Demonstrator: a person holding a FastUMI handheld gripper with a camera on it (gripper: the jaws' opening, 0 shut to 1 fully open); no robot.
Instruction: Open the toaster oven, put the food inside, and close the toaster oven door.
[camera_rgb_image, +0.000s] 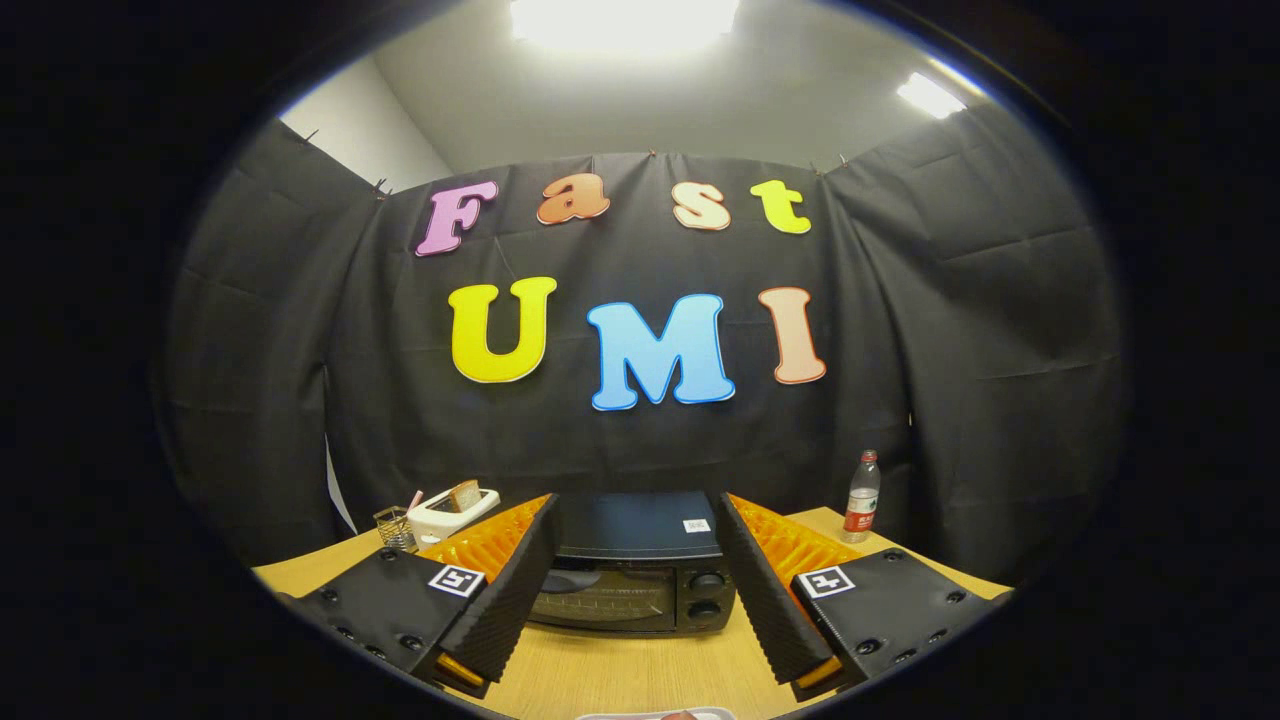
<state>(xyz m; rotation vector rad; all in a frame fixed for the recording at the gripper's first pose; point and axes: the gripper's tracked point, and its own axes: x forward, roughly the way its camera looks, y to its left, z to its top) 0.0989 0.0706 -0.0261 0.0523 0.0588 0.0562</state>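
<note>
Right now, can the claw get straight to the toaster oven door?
Probably yes: the claw is open, the toaster oven sits just ahead between its fingers, door shut, with bare table between them.

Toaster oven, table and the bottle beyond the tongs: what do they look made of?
Toaster oven: likely dark painted metal, matte top, with a glass door showing reflections. Table: light wood or wood-look laminate, grain visible. Bottle: clear plastic, probably, with a red cap. The tongs are open, holding nothing.

Wooden surface (620, 670) carrying: toaster oven (635, 575) at centre, door closed; white toaster (452, 512) with bread slice and wire basket (395, 527) at far left; water bottle (862, 497) upright at far right; tray rim (655, 714) at near edge.
</note>
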